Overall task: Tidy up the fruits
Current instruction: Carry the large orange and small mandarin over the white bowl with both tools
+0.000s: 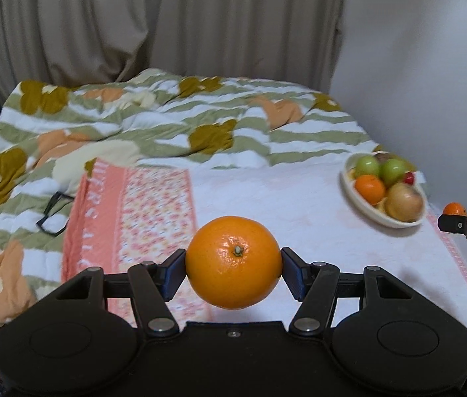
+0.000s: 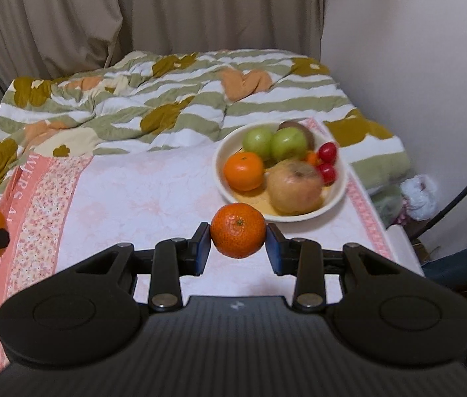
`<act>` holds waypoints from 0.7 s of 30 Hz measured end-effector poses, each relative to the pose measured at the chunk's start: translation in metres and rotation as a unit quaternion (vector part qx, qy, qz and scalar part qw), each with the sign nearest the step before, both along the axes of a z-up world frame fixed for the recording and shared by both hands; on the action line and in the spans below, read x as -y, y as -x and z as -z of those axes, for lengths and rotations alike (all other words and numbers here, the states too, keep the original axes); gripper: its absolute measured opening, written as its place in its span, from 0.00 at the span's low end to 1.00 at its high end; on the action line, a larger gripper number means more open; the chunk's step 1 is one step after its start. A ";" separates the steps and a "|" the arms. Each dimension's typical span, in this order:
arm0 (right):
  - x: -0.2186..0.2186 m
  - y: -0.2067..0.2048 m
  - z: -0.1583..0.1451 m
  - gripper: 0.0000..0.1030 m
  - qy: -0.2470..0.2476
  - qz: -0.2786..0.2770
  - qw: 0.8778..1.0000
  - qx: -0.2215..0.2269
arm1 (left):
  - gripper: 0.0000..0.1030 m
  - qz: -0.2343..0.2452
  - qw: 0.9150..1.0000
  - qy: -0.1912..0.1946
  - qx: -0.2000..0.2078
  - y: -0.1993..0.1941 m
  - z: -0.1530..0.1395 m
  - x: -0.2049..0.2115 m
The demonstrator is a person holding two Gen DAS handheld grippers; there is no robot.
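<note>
The left gripper holds a big orange tight, up over the pink towel. The right gripper squeezes a small tangerine just in front of the fruit bowl — only the left view shows black glasses lying far left of the bowl. The towel between them is bare.

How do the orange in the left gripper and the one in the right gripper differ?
The left gripper's orange is larger and smooth-skinned with a lighter orange colour; the right gripper's orange is smaller, deeper reddish-orange and more pebbled. The left one spreads its jaws wider than the right one does. Both are held off the towel, stem end facing the camera, each clamped between blue pads.
</note>
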State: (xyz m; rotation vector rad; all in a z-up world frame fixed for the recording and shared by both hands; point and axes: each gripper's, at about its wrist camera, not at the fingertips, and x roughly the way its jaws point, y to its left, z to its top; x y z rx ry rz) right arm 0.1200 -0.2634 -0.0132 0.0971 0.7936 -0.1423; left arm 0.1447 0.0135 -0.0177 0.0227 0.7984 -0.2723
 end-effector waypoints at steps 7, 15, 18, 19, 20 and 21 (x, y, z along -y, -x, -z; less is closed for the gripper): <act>0.037 0.019 -0.018 0.49 -0.003 0.000 1.000 0.020 | 0.63 0.019 1.000 0.002 0.023 0.013 -0.016 0.040; 0.098 0.016 -0.020 0.49 -0.009 -0.044 0.999 0.020 | 0.63 -0.007 0.999 0.009 0.032 0.019 -0.026 0.107; 0.119 0.009 -0.018 0.49 -0.006 -0.074 0.997 0.019 | 0.63 -0.021 0.999 0.012 0.032 0.018 -0.026 0.136; 0.124 0.007 -0.018 0.49 -0.005 -0.082 0.996 0.018 | 0.63 -0.026 0.999 0.012 0.032 0.017 -0.025 0.145; 0.131 0.003 -0.017 0.49 -0.004 -0.091 0.996 0.018 | 0.63 -0.030 0.999 0.013 0.032 0.017 -0.025 0.153; 0.137 0.000 -0.017 0.49 -0.004 -0.099 0.995 0.018 | 0.63 -0.035 0.999 0.016 0.031 0.015 -0.025 0.161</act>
